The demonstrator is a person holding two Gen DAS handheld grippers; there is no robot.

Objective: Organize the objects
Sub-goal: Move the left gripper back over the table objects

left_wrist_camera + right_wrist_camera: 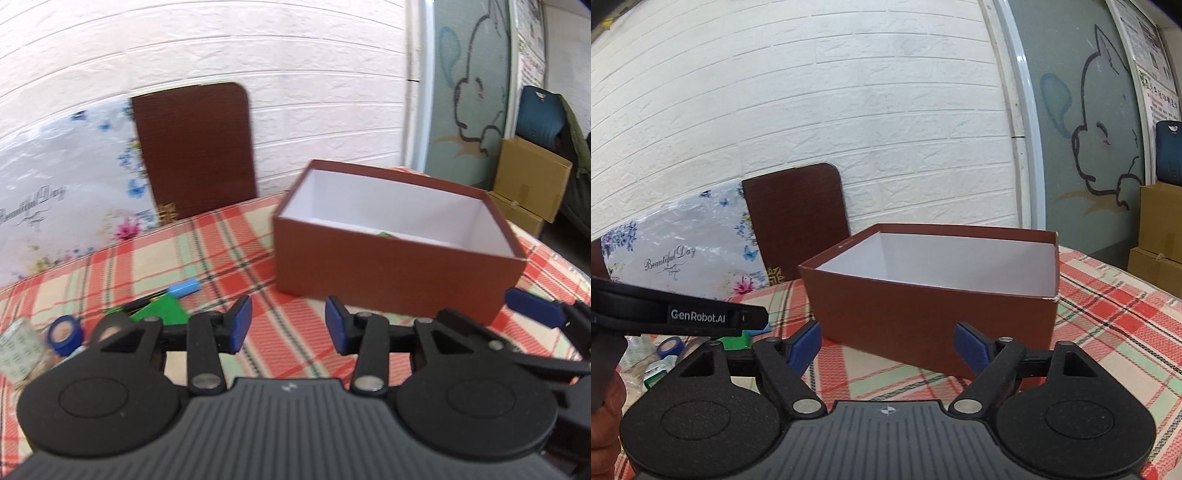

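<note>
A brown box (391, 273) with a white lining stands open-topped on the checked tabletop (229, 251), its long side running left to right just ahead of both grippers; something green shows low inside it. Left of it lie a blue-capped pen (173, 290) pointing toward the box, a green card (162, 314) and a roll of blue tape (65, 334). The left gripper (289, 325) and the right gripper (888, 343) both hover with fingers spread and nothing between them. The left gripper's side reads "GenRobot.AI"; a flowered board (687, 254) against the wall reads "Beautiful Day".
</note>
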